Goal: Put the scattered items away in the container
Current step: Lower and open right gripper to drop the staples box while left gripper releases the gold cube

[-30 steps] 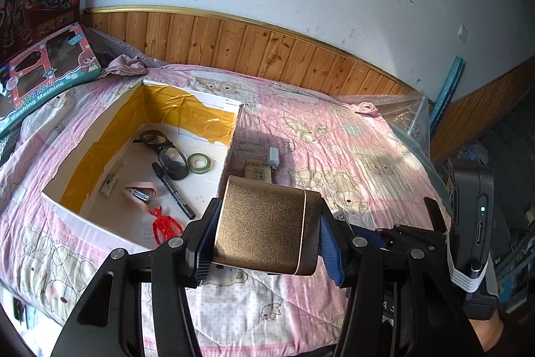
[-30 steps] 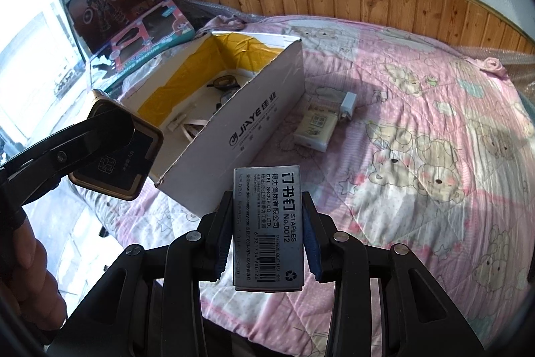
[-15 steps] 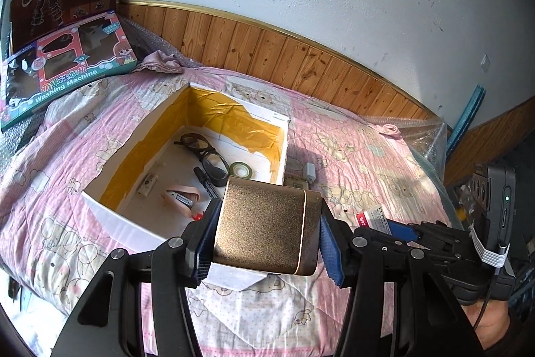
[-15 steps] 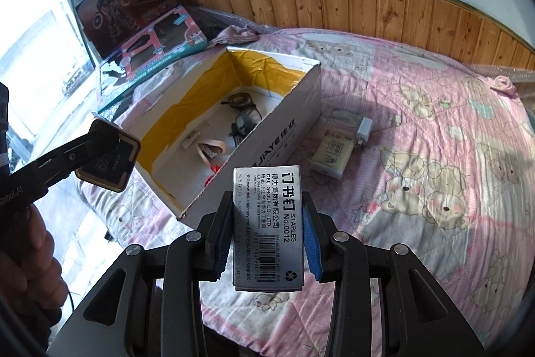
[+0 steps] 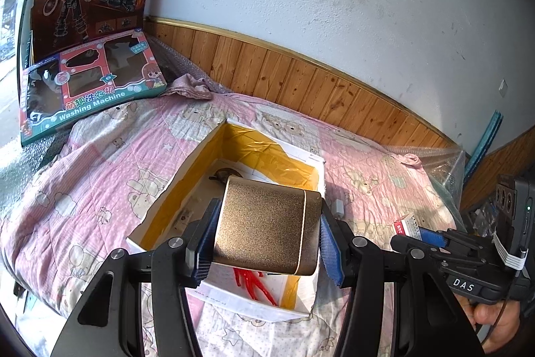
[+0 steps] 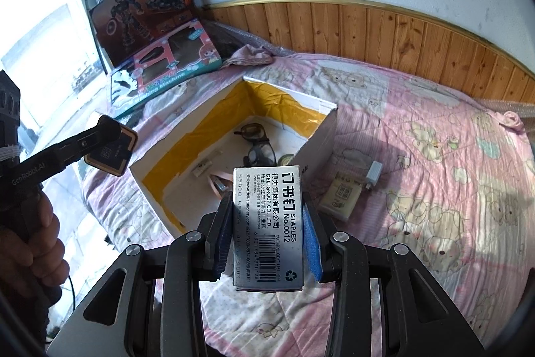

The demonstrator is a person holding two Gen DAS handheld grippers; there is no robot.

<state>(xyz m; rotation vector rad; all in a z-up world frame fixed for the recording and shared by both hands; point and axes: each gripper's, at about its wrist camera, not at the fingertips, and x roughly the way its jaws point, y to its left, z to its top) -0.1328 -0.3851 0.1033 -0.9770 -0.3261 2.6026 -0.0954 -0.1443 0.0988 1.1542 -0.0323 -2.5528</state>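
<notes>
A white cardboard box [image 5: 294,153] [image 6: 317,136] lined with yellow tape lies open on the pink bedspread. My left gripper [image 5: 267,230] is shut on a gold glittery case [image 5: 267,226], held above the box's near end. That case [image 6: 112,149] also shows at the left of the right wrist view. My right gripper [image 6: 267,230] is shut on a grey staples box [image 6: 267,226], near the box's front corner. Glasses [image 6: 257,143], a tape roll [image 6: 284,160] and a red item [image 5: 254,285] lie inside. A small cream box [image 6: 342,196] and a white charger [image 6: 372,173] rest on the bedspread to the right.
Two toy boxes [image 5: 90,82] lean at the back left by the window. Wood panelling [image 5: 317,86] and a white wall run behind the bed. Bubble wrap [image 5: 438,166] lies at the far right. A hand [image 6: 30,240] holds the left gripper's handle.
Both grippers have risen and swung left, so the box now sits more centrally below them. The gold case has moved over the box's near end. Both grips are unchanged.
</notes>
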